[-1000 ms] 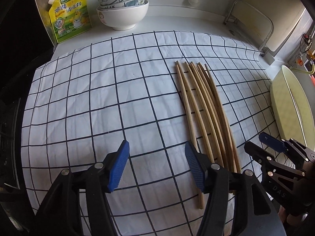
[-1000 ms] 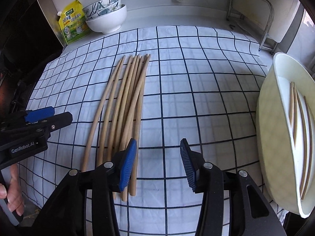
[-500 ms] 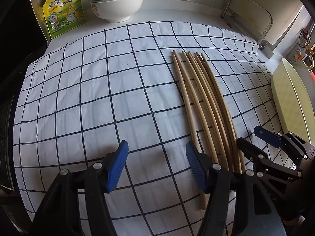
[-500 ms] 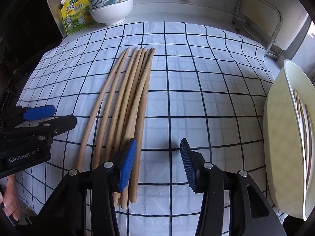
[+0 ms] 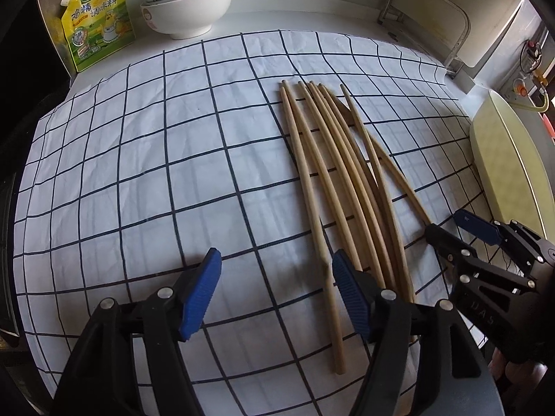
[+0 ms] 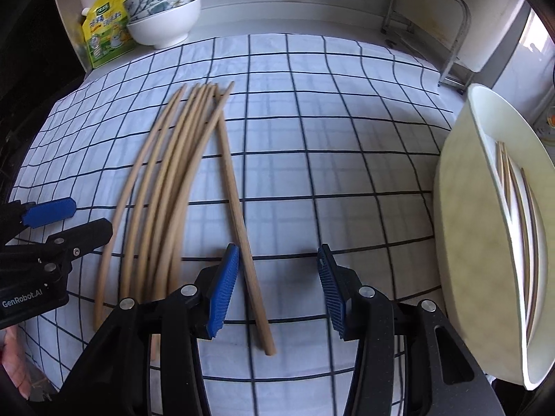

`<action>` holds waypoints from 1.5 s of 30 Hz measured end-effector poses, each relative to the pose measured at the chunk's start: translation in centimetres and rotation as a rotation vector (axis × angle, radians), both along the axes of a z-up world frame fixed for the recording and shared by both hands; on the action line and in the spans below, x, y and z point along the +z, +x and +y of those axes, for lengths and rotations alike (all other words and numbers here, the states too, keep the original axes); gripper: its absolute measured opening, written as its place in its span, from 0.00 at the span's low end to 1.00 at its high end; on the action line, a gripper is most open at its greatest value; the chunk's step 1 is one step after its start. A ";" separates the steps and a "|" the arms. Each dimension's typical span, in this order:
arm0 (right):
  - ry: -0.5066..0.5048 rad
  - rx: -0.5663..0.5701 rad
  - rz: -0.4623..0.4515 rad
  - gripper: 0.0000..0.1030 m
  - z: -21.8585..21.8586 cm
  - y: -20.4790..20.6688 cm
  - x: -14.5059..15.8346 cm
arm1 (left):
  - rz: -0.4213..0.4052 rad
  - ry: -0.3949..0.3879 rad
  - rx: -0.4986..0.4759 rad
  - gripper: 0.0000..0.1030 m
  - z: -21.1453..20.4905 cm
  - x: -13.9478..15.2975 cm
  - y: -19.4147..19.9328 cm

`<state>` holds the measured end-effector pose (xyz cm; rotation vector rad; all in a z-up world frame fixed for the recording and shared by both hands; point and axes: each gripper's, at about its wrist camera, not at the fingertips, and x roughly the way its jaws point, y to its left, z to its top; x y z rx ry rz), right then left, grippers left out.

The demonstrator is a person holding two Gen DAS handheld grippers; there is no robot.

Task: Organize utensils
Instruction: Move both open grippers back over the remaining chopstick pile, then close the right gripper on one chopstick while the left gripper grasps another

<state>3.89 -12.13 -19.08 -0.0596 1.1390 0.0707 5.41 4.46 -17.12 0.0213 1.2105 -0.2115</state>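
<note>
I hold both grippers tilted down over a white cloth with a dark grid [image 5: 145, 159] spread on the counter. My left gripper [image 5: 274, 291] has its jaws widening, with nothing but cloth between the blue pads; the nearest chopstick runs just past the inner edge of its right-hand pad. My right gripper [image 6: 277, 287] stands partly spread, pressing on nothing, and one chopstick [image 6: 239, 222] that has splayed away from the others runs down between its pads, close to the left one; I cannot tell whether that pad touches it. The rest of the wooden chopsticks [image 5: 333, 180] lie side by side in a loose bundle on the cloth, tips bunched at the far end and fanning out toward me. To the right, at the cloth's edge, sits a pale dish [image 6: 461, 228] with a few chopsticks already lying in it [image 6: 527, 235]. At the back left stand stacked bowls [image 5: 187, 7] and a yellow-green pouch [image 5: 97, 24], and at the back right a wire rack [image 6: 430, 10].
</note>
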 end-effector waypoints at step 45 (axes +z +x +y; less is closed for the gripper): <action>0.087 0.076 -0.019 0.06 1.4 2.1 0.1 | -0.013 0.009 -0.041 0.07 -0.3 -0.2 2.8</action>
